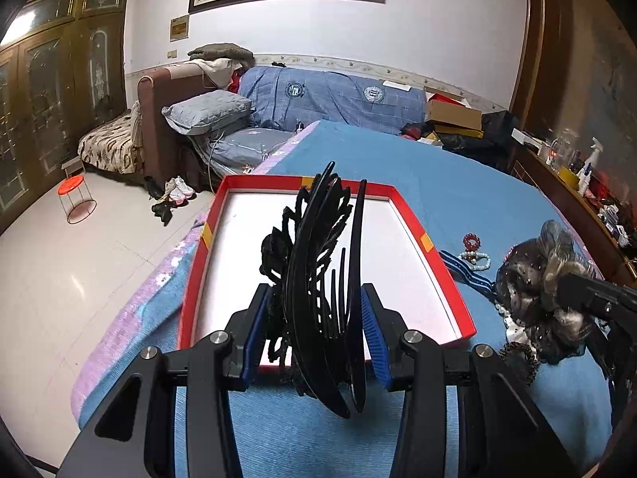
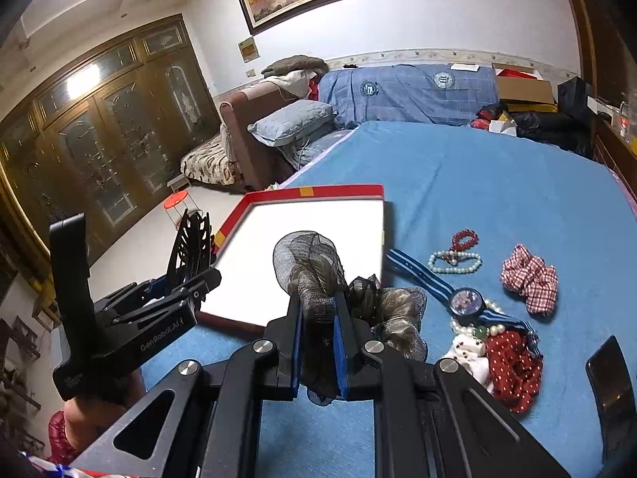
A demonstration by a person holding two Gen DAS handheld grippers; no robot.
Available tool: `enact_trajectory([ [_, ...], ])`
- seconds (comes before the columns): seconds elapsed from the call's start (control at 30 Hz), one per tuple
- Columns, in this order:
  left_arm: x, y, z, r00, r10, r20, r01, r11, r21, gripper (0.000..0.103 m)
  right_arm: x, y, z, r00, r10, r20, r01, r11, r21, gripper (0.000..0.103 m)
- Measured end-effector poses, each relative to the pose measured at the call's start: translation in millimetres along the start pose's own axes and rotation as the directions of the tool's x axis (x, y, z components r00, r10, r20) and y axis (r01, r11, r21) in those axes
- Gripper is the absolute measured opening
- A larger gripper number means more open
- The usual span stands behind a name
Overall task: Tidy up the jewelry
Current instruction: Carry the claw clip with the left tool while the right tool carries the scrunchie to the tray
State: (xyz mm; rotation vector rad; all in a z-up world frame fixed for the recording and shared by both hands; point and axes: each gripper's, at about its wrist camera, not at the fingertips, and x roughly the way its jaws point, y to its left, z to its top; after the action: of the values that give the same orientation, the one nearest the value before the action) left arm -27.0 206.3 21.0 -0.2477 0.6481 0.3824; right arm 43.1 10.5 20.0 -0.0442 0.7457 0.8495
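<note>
My left gripper (image 1: 314, 318) is shut on a large black hair claw clip (image 1: 318, 263) and holds it upright over the near end of the red-rimmed white tray (image 1: 402, 207). My right gripper (image 2: 318, 330) is shut on a grey-brown mesh hair scrunchie (image 2: 314, 275) just off the tray's (image 2: 338, 191) near right edge. In the right wrist view the left gripper (image 2: 187, 279) with the clip (image 2: 191, 239) is at the left. In the left wrist view the scrunchie (image 1: 537, 279) is at the right.
On the blue bedspread (image 2: 477, 183) right of the tray lie a red bead bracelet (image 2: 464, 239), a pearl bracelet (image 2: 454, 261), a blue striped watch (image 2: 466, 302), a red checked scrunchie (image 2: 529, 279), a red dotted scrunchie (image 2: 513, 366) and a dark phone (image 2: 609, 382).
</note>
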Motion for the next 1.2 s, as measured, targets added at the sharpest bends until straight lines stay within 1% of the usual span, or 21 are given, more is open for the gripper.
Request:
enact_trajectory([
  [0.4,-2,12,25,1.0,-0.001,-0.003,0.001,1.0,0.006,0.043,16,11,29,1.0,0.031,-0.005,-0.031,0.999,0.018,0.015],
  [0.73,16,19,48,0.999,0.019,-0.026,-0.019,0.999,0.026,0.043,47,9,47,0.998,0.045,-0.045,-0.043,0.998,0.035,0.015],
  [0.83,28,23,59,0.999,0.019,-0.045,-0.017,0.999,0.029,0.043,56,6,53,0.997,0.059,-0.06,-0.055,0.997,0.053,0.015],
  [1.0,56,26,79,0.996,-0.004,-0.085,0.005,1.0,0.013,0.043,82,2,73,0.993,0.08,-0.085,-0.073,0.994,0.082,0.015],
  [1.1,84,27,89,0.992,-0.012,-0.128,0.012,1.0,0.0,0.043,104,0,86,0.991,0.085,-0.104,-0.075,0.992,0.101,0.015],
  [1.2,115,29,99,0.983,-0.014,-0.181,0.012,1.0,-0.008,0.043,125,-5,99,0.989,0.094,-0.112,-0.08,0.989,0.12,0.015],
])
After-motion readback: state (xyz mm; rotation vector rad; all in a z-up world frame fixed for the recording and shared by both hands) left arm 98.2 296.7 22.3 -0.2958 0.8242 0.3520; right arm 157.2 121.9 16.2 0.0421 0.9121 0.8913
